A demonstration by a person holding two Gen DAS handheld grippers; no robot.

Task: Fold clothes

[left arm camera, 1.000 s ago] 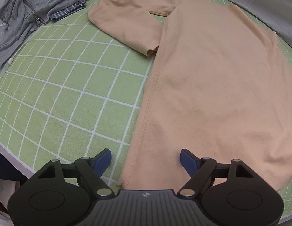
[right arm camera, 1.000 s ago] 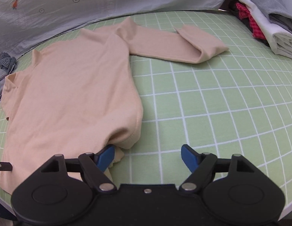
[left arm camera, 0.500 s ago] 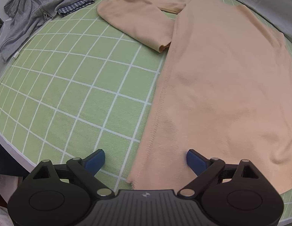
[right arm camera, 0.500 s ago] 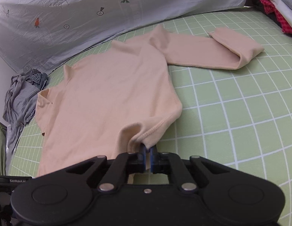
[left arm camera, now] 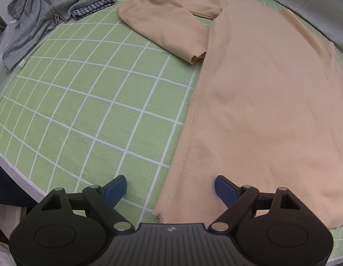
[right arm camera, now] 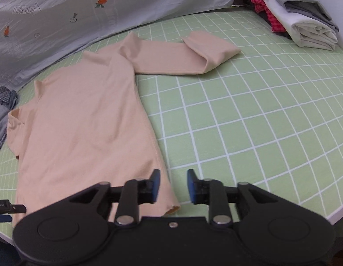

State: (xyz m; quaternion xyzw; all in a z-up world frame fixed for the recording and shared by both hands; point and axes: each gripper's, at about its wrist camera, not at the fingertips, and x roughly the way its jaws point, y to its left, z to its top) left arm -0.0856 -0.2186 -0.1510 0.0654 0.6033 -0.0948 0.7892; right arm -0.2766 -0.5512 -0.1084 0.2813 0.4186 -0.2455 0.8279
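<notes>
Right wrist view: we see the shirt (right arm camera: 82, 119) spread flat on the green grid mat (right arm camera: 249, 115), unfolded, sleeves out; the right gripper (right arm camera: 172, 185) has just been opening, hem corner released, left gripper (left arm camera: 170, 188) wide and empty.

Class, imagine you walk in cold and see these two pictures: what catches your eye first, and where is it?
First, the peach long-sleeved top, spread flat across the middle of the green checked mat, one sleeve doubled back at the far end. Next, the two open grippers at its near hem: the left gripper over one corner, the right gripper over the other. A folded clothes stack sits far right.
</notes>
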